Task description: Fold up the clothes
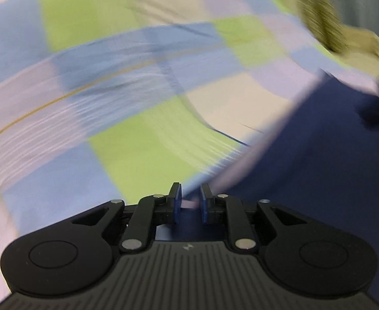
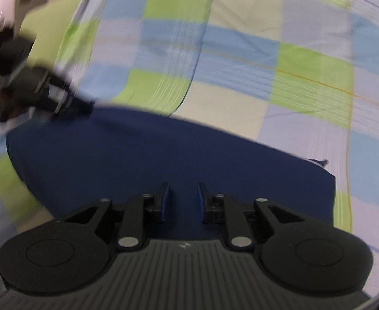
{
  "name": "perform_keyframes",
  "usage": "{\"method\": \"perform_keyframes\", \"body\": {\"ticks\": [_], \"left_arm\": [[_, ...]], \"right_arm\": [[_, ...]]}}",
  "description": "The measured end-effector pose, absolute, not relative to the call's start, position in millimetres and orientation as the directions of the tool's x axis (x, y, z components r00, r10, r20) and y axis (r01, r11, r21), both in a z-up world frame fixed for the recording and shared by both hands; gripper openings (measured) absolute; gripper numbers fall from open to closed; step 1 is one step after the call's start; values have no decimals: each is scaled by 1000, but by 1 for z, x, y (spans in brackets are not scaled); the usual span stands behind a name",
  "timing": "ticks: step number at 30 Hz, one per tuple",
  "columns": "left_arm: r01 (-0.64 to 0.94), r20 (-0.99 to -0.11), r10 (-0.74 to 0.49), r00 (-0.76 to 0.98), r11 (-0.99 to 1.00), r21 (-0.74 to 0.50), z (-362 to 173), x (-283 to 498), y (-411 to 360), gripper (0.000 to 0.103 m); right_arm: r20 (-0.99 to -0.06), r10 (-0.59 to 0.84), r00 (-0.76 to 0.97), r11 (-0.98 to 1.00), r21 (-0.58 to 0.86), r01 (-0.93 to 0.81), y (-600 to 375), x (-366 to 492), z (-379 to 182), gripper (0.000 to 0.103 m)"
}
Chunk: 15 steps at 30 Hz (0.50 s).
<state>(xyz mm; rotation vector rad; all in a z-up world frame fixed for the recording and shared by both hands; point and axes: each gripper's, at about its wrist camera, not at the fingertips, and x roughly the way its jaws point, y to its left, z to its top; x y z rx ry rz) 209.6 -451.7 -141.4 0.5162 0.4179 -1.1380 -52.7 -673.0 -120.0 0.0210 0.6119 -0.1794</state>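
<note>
Both grippers, left and right, hang slightly parted and empty over a navy garment on checked bedding; only the right view shows the garment whole.

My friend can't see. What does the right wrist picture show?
A dark blue garment lies flat on a checked green, blue and cream sheet. The right gripper hangs over it, jaws apart and empty. The left gripper is blurred at the garment's far left edge.

matt navy cloth garment on a woven checked cotton-like bedsheet; grippers of matt black plastic, blue rubbery fingers, shiny metal pins.
</note>
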Motion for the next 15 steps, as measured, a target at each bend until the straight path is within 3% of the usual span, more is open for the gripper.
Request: {"method": "perform_keyframes", "body": {"ticks": [4,7,9,12,15], "left_arm": [[932,-539,-761,361,296,207,-126,187,-417,21],[929,-530,-767,362,252,270,-121,136,-375,34],[924,-530,-765,366,228,308,-124,108,-355,35],[844,-502,-757,418,119,523,-138,42,-333,35],[764,-496,-756,426,8,645,-155,2,-340,38]], "right_arm": [[-549,-179,817,981,-32,193,-652,-70,-114,19],[-526,-189,829,979,-38,199,-633,-86,-109,21],[-518,-207,830,978,-104,179,-606,-100,-109,25],[-525,-239,817,965,-220,141,-573,-112,-110,34],[-543,-269,796,944,-313,105,-555,-120,-111,42]]}}
